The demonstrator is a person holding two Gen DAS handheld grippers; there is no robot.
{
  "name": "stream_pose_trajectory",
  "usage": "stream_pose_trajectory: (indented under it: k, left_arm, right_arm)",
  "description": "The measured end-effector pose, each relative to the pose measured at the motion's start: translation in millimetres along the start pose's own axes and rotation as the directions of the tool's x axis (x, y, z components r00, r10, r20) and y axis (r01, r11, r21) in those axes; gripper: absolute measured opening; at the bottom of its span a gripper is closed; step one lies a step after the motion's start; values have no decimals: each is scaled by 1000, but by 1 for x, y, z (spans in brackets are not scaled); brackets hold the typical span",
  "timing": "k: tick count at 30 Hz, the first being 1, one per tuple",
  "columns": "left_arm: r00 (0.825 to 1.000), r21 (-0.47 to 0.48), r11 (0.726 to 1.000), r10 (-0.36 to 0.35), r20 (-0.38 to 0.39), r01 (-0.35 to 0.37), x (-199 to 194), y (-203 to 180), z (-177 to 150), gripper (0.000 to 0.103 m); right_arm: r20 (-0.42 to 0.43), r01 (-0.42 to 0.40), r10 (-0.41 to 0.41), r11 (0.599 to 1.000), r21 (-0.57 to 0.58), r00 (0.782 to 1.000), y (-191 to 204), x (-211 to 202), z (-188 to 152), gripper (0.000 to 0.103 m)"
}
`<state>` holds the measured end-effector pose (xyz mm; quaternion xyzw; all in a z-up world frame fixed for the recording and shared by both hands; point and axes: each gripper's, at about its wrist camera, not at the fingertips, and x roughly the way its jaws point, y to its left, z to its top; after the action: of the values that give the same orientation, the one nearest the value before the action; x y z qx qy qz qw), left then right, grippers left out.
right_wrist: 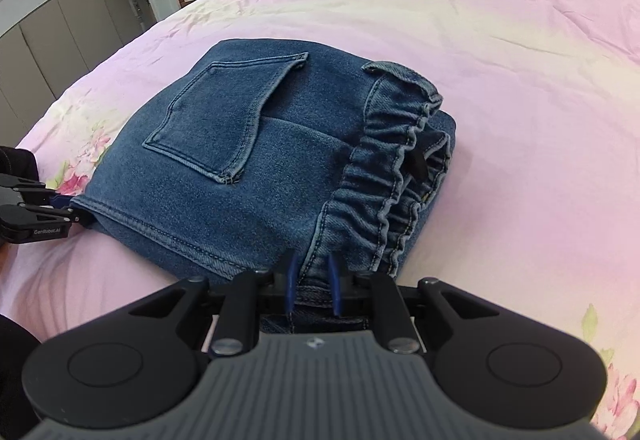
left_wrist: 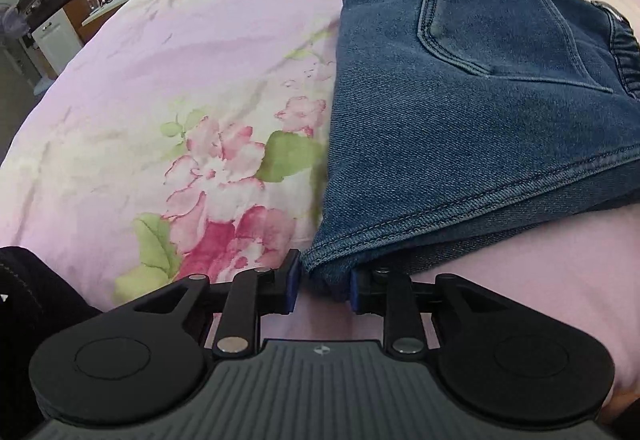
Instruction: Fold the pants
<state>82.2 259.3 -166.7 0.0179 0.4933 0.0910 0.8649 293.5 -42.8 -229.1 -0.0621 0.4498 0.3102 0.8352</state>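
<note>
The pants (right_wrist: 260, 160), blue stretch denim, lie as a compact folded bundle on the pink floral bedspread (left_wrist: 160, 80), back pocket (right_wrist: 224, 120) uppermost.

Right gripper (right_wrist: 312, 280): jaws nearly closed, pinching the near edge of the bundle just beside the gathered elastic waistband (right_wrist: 384, 192), which rises immediately ahead and to the right of its fingertips.

Left gripper (left_wrist: 323, 286): jaws partly open, with the hemmed near corner of the bundle sitting between the blue pads (left_wrist: 291, 286). The right pad appears to touch the cloth; the left stands just apart. No firm hold is judged here.

Assessment: folding looks nearly finished; the step in hand appears to be squaring or setting down the bundle. To do it well, both grippers should keep level with each other so the layers stay aligned, and the left should either close fully on the corner or withdraw cleanly without dragging it.

Material: thick, soft twill with doubled seam stitching; the waistband is ruffled and bulky and will resist lying flat.
</note>
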Motion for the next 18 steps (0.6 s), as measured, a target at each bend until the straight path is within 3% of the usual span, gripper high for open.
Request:
stream_pose_trajectory:
  k: [3,5,6,10,14,18]
  left_arm:
    - [1000,-8,1000,13,-11,-13,-22,1,5,37]
    - [1000,4,1000,21,7,-21,-40,-4,5,37]
    - [999,10,1000,23,27,-23,-52,-6,5,38]
    - [995,3,1000,15,103,-16,-99,-17,10,43]
    - [975,3,1000,22,220,-23,-154,-34,22,55]
    - [944,-1,999,41,328,-43,-199,-57,26,68]
  right_arm:
    - [12,-6,6,1000,21,1000,0,-16,8,14]
    - [31,-12,12,1000,17,999,2,-33,12,26]
    - [45,-3,2,1000,20,999,3,-44,13,42]
    - [98,8,-11,999,31,995,7,-90,12,45]
    - [175,10,-18,999,46,984,14,-142,7,52]
    - [269,17,-35,997,70,963,28,-197,-6,64]
